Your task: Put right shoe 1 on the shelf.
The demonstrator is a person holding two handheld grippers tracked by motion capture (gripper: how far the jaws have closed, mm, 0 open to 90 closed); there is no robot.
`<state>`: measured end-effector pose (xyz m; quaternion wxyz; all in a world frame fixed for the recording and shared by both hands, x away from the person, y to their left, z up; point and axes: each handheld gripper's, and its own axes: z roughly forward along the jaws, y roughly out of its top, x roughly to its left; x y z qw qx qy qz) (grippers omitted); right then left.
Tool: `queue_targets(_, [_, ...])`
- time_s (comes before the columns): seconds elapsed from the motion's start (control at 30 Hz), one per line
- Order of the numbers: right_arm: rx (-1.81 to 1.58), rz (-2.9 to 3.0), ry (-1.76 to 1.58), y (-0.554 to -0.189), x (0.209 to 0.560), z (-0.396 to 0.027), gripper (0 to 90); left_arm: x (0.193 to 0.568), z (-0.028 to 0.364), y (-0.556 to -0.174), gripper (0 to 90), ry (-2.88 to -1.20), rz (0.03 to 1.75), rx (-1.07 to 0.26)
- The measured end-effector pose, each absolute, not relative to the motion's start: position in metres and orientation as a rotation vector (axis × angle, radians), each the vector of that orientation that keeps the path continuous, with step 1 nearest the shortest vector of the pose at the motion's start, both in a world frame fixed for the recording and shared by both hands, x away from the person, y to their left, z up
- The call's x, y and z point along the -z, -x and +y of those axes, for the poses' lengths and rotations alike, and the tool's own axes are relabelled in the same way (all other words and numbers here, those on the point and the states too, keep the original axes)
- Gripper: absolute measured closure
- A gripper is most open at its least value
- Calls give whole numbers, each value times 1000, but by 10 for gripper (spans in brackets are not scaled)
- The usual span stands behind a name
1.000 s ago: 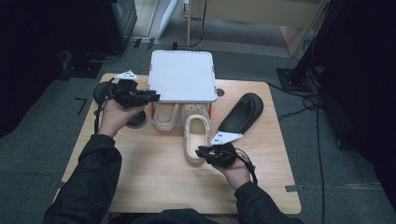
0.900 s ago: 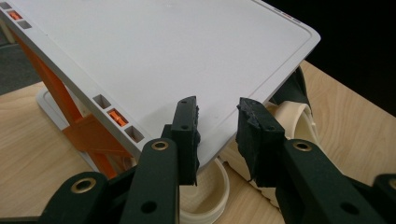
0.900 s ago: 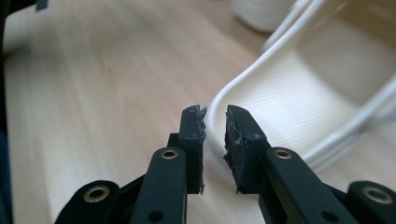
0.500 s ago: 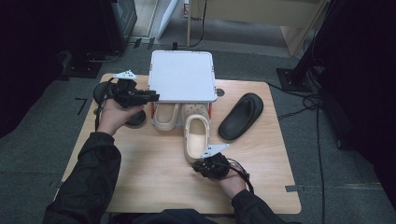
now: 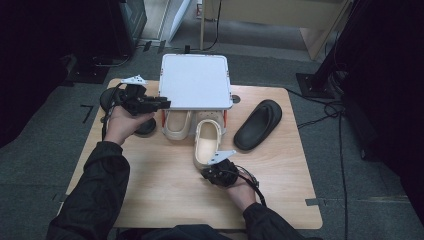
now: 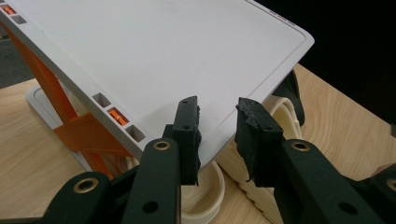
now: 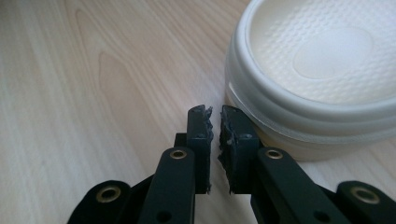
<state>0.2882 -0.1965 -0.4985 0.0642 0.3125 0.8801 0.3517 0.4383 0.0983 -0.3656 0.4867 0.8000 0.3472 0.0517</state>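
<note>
the right gripper [image 5: 218,169], jaws nearly together and empty, is sitting just below the cream moulded-foam clog [image 5: 208,142], whose long axis is running up-frame toward the white rack [image 5: 195,80].

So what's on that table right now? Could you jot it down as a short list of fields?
table: light wooden top
stand: white tray-like shelf on orange legs, at the far edge
cream slippers: one tucked partly under the shelf, the other sticking out toward the person
black slipper: lying alone to the right of the shelf
left gripper: open, raised at the shelf's near left corner
right gripper: jaws almost together, holding nothing, just beside the near cream slipper's heel
</note>
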Motion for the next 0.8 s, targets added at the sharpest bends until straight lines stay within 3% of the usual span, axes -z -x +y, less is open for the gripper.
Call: queue_targets(0.8, [-1142, 2494, -979, -344, 486, -202, 812, 366, 99, -438, 708, -1947, 838, -129])
